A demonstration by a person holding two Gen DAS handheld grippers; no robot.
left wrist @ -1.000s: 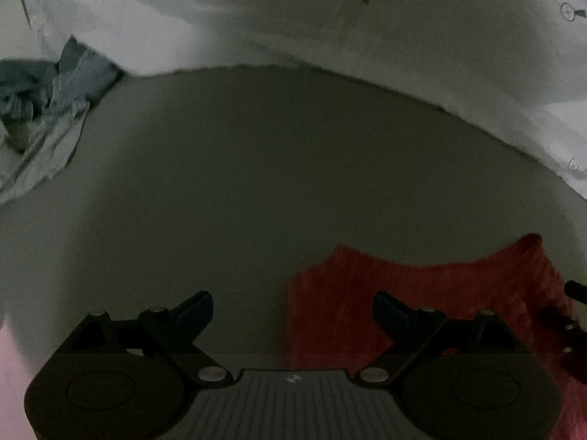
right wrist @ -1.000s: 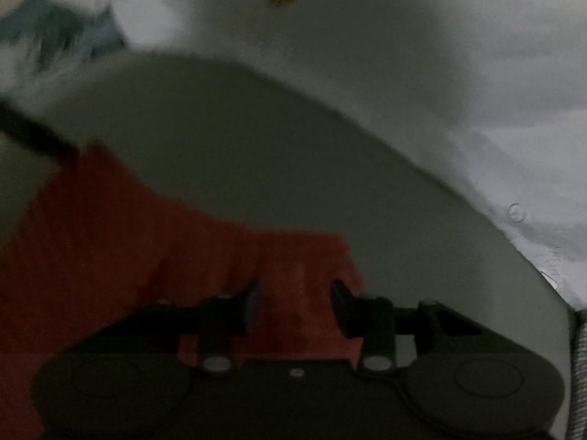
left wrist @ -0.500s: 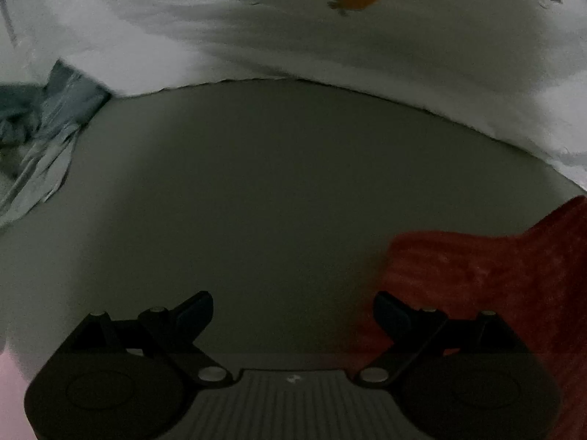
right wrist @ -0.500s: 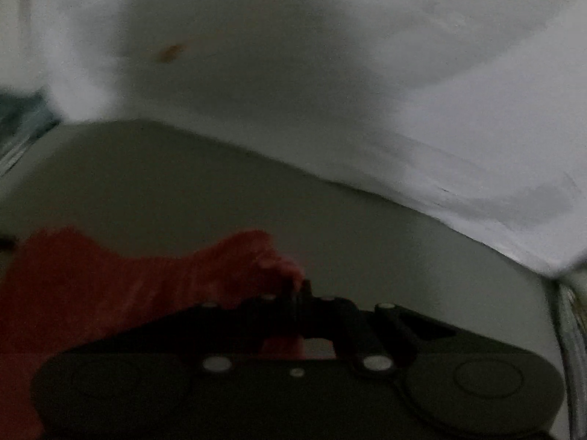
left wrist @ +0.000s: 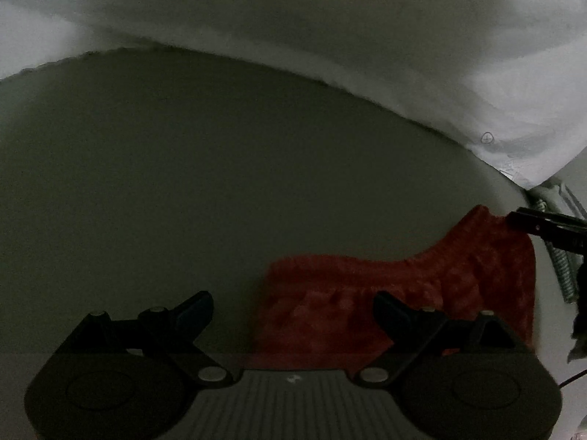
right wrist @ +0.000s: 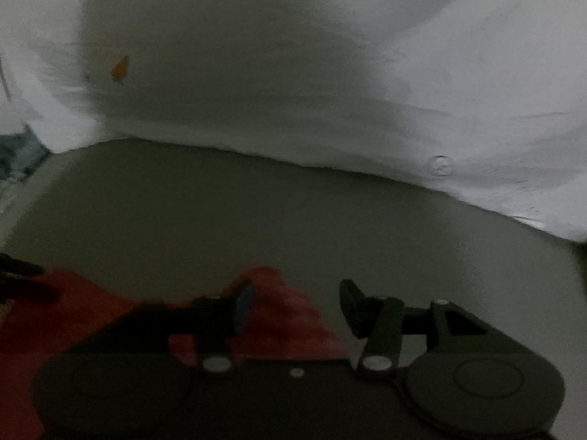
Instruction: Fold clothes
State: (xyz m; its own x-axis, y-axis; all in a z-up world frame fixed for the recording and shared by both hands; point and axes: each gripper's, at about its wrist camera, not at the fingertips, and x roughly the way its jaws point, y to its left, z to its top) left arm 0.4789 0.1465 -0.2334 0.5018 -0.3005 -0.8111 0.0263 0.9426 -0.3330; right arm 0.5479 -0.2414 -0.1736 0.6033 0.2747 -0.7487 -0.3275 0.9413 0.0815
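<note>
Left tongs (left wrist: 291, 310) wide open, empty, over red garment (left wrist: 422, 293) on tabletop (left wrist: 183, 183). Right tongs (right wrist: 297, 304) opening; garment corner looks released, view blurred.

R gripper (right wrist: 297, 302) jaws opening off red cloth (right wrist: 286, 315)

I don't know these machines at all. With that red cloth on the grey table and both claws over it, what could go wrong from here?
The right gripper is opening with the red cloth between its fingers, so the raised corner may flop back and undo the fold. The left gripper is open over the cloth's edge; a bite there might catch one layer or bunch it. The white sheet borders the grey table and could get dragged along.
</note>
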